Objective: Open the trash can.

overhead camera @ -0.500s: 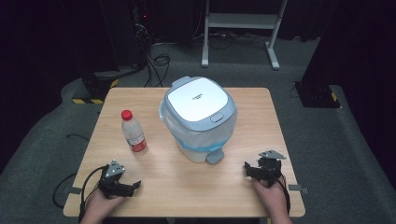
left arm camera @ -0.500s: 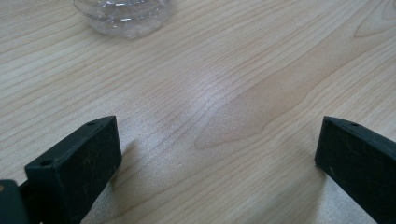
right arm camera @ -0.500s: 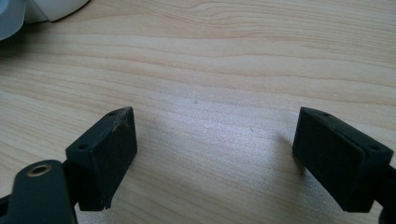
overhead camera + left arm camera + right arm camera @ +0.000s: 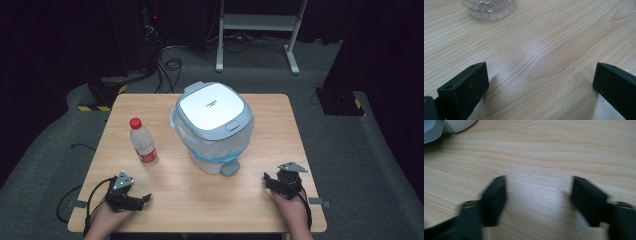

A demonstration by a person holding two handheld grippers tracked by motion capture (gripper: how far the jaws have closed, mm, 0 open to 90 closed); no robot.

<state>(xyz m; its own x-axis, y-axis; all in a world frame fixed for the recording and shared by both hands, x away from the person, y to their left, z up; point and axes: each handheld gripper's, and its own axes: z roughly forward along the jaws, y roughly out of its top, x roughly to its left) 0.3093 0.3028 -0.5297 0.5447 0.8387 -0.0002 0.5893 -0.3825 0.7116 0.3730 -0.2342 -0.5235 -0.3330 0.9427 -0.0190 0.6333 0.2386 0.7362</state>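
A white pedal bin (image 4: 214, 125) with a grey-blue lid and a plastic liner stands mid-table, its pedal (image 4: 230, 167) facing the near edge. Left of it stands a clear bottle (image 4: 142, 142) with a red cap and a red label. My left gripper (image 4: 142, 200) rests low near the front left corner, open, with bare wood between its jaws (image 4: 540, 80); the bottle's base (image 4: 489, 8) lies ahead of it. My right gripper (image 4: 268, 180) sits near the front right corner, open and empty (image 4: 537, 192), blurred in its own view, with the bin's base (image 4: 459, 126) ahead at the left.
The wooden table (image 4: 190, 200) ends close behind both hands. Beyond its far edge are dark floor, cables (image 4: 170, 65) and a white metal stand (image 4: 257, 30). A black and yellow block (image 4: 100, 95) sits off the back left corner.
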